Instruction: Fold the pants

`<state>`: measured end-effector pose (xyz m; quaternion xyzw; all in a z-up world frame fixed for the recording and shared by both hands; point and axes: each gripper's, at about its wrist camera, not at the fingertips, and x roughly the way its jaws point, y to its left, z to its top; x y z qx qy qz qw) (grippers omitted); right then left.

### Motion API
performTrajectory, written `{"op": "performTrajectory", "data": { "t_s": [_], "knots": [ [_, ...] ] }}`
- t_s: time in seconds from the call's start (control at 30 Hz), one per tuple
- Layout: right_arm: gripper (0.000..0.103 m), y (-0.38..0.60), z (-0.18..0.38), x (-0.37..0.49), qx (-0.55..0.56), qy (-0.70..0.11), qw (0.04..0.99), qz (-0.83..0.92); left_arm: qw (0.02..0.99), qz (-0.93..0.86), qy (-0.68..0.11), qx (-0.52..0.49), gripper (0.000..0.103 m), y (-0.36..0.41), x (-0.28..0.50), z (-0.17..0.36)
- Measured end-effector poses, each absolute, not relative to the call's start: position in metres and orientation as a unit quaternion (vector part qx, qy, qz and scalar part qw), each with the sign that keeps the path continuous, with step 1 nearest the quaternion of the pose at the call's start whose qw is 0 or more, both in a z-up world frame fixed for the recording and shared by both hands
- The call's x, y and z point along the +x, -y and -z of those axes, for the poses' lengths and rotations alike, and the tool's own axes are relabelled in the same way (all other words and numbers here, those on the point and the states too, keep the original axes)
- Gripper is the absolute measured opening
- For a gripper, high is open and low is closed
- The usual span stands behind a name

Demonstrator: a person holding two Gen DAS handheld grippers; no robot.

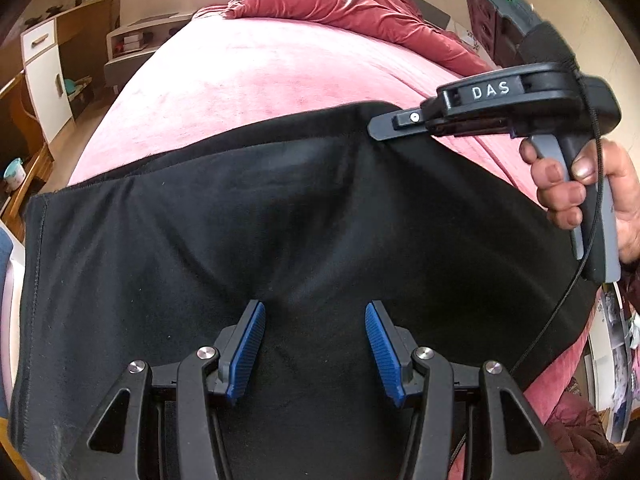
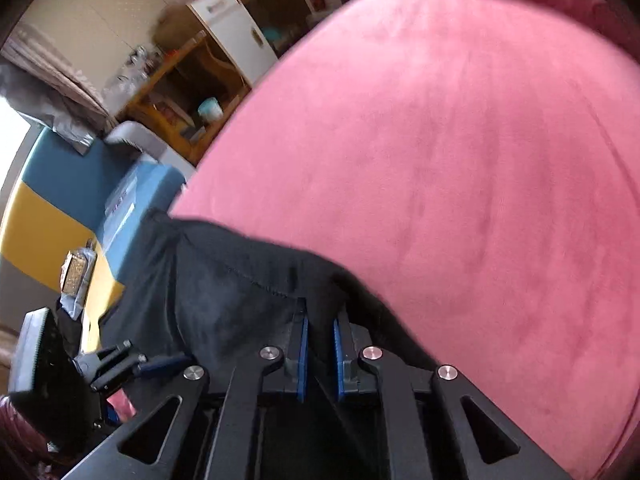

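Black pants [image 1: 200,240] lie spread across the near part of a pink bed cover [image 1: 260,80]. My left gripper [image 1: 314,305] hovers open over the middle of the cloth, its blue pads [image 1: 250,344] wide apart with nothing between them. My right gripper [image 1: 384,126], held by a hand [image 1: 568,184], sits at the pants' far right edge. In the right wrist view the right gripper [image 2: 320,314] has its blue pads [image 2: 303,344] close together, with a raised fold of the pants [image 2: 224,280] pinched between them. The left gripper [image 2: 160,362] shows at the lower left.
A crumpled dark red quilt [image 1: 340,4] lies at the head of the bed. The bed's left edge drops to a white cabinet [image 1: 44,76] and wooden shelves [image 2: 180,92]. A blue and yellow padded seat [image 2: 60,200] stands by the bed's near corner. Bare pink cover [image 2: 440,160] stretches beyond the pants.
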<state>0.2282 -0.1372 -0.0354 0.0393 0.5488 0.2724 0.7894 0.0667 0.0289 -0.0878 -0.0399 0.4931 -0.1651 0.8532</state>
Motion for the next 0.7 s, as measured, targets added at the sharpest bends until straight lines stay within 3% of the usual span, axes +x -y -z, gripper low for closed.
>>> {"op": "performTrajectory", "data": {
  "t_s": [0.23,0.4,0.7],
  "knots": [
    [0.011,0.131,0.065,0.235,0.059,-0.559,0.792,-0.238,0.854,0.16,-0.493,-0.048,0.053,-0.033,0.059,0.077],
    [0.036,0.139,0.039,0.217,0.053,-0.527,0.822,-0.209,0.869,0.101,-0.482,-0.047,0.053,-0.054,0.047,0.064],
    [0.036,0.166,0.011,0.133,0.059,-0.516,0.83,-0.206,0.877,0.01,-0.478,-0.045,0.053,-0.086,0.018,0.053]
  ]
}}
